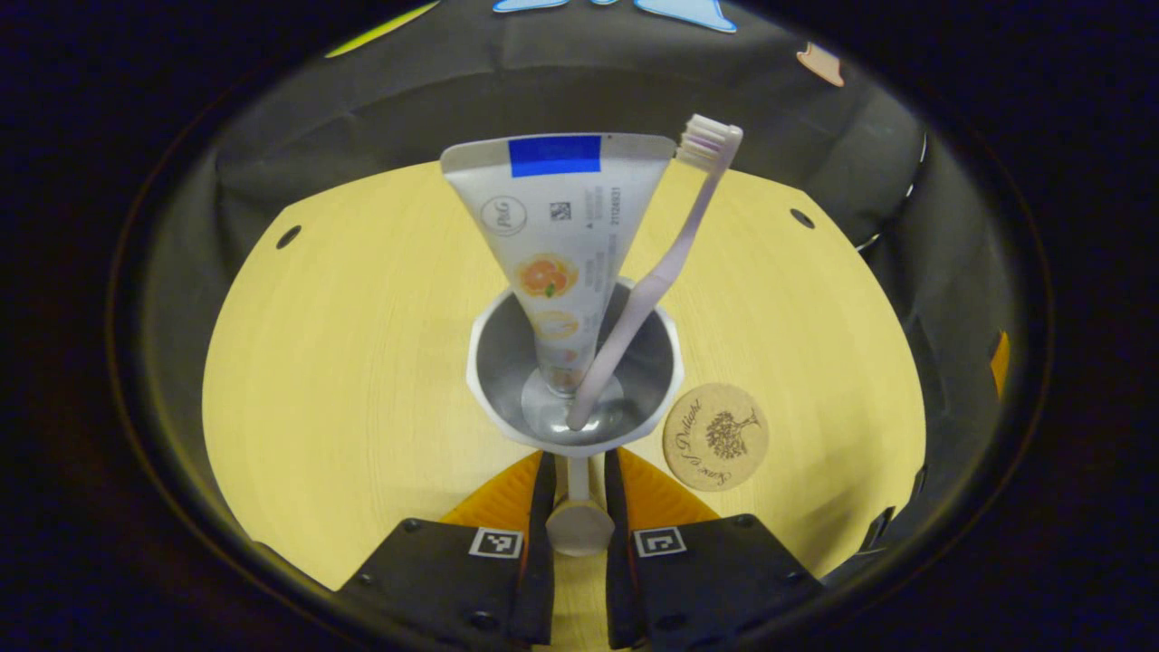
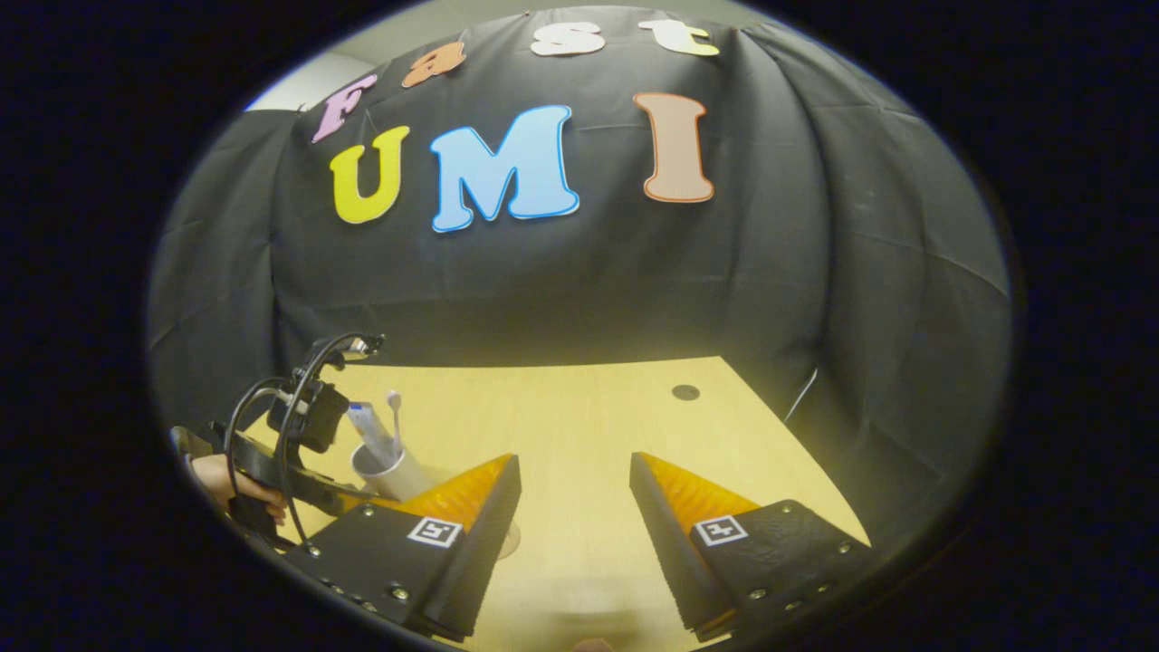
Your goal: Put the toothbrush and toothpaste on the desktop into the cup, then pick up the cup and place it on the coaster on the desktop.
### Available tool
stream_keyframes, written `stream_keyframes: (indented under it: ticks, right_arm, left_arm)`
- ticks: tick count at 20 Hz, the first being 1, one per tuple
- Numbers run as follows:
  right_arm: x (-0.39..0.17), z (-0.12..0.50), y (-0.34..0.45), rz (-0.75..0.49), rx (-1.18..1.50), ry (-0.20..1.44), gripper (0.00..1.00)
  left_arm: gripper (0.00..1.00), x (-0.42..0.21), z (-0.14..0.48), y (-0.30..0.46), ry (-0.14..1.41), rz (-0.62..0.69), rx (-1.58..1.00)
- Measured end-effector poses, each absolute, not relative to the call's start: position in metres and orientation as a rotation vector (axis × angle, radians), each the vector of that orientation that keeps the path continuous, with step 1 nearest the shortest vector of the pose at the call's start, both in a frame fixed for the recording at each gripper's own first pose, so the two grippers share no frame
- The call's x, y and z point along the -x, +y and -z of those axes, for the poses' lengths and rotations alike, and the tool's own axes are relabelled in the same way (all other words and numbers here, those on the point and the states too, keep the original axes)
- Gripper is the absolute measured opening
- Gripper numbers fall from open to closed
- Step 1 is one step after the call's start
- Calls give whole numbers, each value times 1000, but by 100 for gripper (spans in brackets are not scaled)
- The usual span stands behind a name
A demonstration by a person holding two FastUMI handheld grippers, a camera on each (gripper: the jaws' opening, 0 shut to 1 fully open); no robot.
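Looking along the left gripper [image 1: 578, 471], we are seeing both loading steps as done; the toothpaste [image 1: 552, 244] is standing cap-down inside the cup [image 1: 572, 376] with its flat crimped end fanning up above the rim, and the toothbrush [image 1: 656, 276] is leaning beside it, bristles up, its handle foot resting on the cup's floor. We are gripping the cup by its handle [image 1: 579, 521]; the left jaws are standing closed in on that handle from both sides, with no gap showing between them and it. We are judging that what is left is the carry and the set-down; the coaster [image 1: 715, 436] is lying bare on the desktop [image 1: 344, 380], just to the right of the cup in the left gripper view and close beside it, and the cup is not sitting over it. Whether the cup is already lifted off the wood or is resting on it, we cannot tell from these views.

In the right gripper view we are keeping the right gripper [image 2: 575, 493] well apart from the work; its jaws are standing wide open with nothing between them, only bare desktop ahead. Off to the lower left of that view the left gripper [image 2: 299, 453] is showing with a hand [image 2: 226, 484] around its grip, and the cup [image 2: 389, 471] with the tube and brush poking out of it is sitting right at that gripper's front.
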State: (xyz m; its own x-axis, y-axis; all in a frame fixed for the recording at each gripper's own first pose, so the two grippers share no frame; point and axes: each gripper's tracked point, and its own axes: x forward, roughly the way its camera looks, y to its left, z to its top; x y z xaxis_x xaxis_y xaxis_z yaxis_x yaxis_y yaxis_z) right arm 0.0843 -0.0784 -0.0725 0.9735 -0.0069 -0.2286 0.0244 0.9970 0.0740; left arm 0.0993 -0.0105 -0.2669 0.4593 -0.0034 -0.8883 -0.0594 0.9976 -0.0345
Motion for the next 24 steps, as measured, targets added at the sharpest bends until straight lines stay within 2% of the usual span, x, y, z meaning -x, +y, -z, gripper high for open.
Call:
stream_keyframes:
  ticks: [12,24]
  right_arm:
    - [-64,71,-97,49,-106,219,78]
    - [-55,77,-123,86,-143,231,78]
  left_arm:
    - [30,-91,261,-93,1093,122,-13]
    - [30,-83,279,-114,1152,108,-42]
